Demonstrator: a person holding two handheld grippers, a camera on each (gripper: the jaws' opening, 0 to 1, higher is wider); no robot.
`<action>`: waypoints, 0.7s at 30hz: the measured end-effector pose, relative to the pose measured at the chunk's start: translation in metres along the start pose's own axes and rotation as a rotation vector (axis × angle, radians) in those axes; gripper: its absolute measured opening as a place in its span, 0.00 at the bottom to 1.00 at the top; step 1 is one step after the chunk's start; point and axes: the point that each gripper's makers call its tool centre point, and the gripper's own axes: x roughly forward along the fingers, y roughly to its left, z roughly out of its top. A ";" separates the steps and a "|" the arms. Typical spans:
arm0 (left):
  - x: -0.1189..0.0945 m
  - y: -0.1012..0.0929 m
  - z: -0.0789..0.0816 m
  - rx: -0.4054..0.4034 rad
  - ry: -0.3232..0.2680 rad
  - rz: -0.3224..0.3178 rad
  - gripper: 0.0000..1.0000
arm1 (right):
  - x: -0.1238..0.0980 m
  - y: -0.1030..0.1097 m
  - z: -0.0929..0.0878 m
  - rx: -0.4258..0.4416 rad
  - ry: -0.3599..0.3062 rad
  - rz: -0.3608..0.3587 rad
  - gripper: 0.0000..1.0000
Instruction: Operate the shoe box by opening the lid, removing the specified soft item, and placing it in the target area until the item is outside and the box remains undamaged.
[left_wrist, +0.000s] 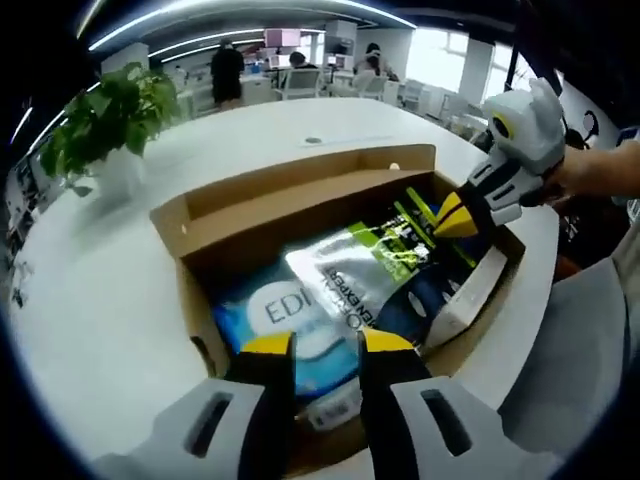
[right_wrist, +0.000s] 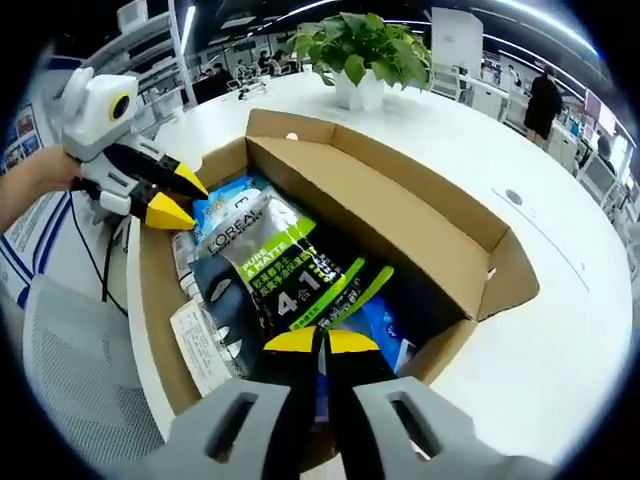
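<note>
An open cardboard shoe box (left_wrist: 300, 190) (right_wrist: 400, 220) lies on the white table, its lid flap standing along one long side. Inside lies a silver, black and green soft pouch (left_wrist: 370, 260) (right_wrist: 290, 270) over a blue and white packet (left_wrist: 280, 310) (right_wrist: 225, 200). My right gripper (right_wrist: 321, 341) (left_wrist: 450, 215) is shut on the pouch's black and green end. My left gripper (left_wrist: 328, 345) (right_wrist: 178, 196) hovers open over the box's other end, above the blue packet, with nothing between its jaws.
A small white carton (left_wrist: 470, 295) (right_wrist: 200, 345) leans against the box's inner wall. A potted plant (left_wrist: 105, 120) (right_wrist: 365, 50) stands on the round white table (left_wrist: 100, 300) (right_wrist: 560, 300). A grey chair (left_wrist: 570, 340) (right_wrist: 80, 370) sits at the table edge. People stand among desks far behind.
</note>
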 end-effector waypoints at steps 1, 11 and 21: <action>0.001 0.000 0.000 -0.001 0.001 -0.003 0.22 | 0.000 0.000 -0.001 -0.001 0.001 0.000 0.00; 0.022 -0.001 0.002 -0.043 0.015 -0.059 0.19 | 0.002 0.000 -0.002 -0.024 0.003 -0.004 0.00; 0.036 0.001 0.004 -0.159 -0.005 -0.101 0.09 | 0.002 0.000 -0.002 -0.011 -0.011 -0.006 0.00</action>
